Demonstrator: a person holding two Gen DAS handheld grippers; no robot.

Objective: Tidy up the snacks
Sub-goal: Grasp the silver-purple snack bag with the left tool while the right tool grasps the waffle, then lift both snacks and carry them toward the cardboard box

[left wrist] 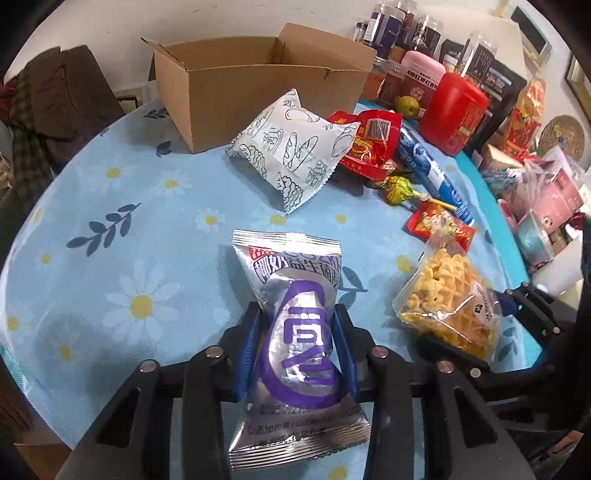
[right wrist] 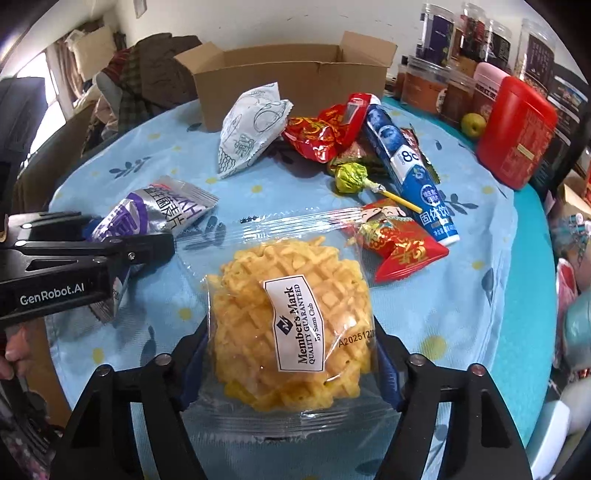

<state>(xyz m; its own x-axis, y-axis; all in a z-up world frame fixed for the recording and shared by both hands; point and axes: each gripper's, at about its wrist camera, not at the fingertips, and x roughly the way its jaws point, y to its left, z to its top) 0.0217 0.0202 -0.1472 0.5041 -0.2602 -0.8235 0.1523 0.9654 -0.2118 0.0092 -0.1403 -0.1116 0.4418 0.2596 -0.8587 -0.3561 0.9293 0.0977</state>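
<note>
My left gripper (left wrist: 297,314) is shut on a silver and purple snack packet (left wrist: 295,332), squeezing its middle just above the tablecloth; it also shows in the right wrist view (right wrist: 147,218). My right gripper (right wrist: 288,332) is shut on a clear bag of yellow waffle crisps (right wrist: 288,317), also in the left wrist view (left wrist: 447,299). An open cardboard box (left wrist: 255,85) stands at the back of the table. A white bread-print packet (left wrist: 291,147), red packets (left wrist: 369,144), a blue tube (left wrist: 428,166) and a lollipop (left wrist: 400,188) lie in front of it.
The round table has a blue daisy cloth (left wrist: 129,221). A red canister (left wrist: 454,110), a pink-lidded jar (left wrist: 421,74), dark jars (left wrist: 388,26) and a green fruit (left wrist: 406,105) crowd the back right. Boxes and bags (left wrist: 546,206) fill the right edge. Clothes (left wrist: 55,96) lie at left.
</note>
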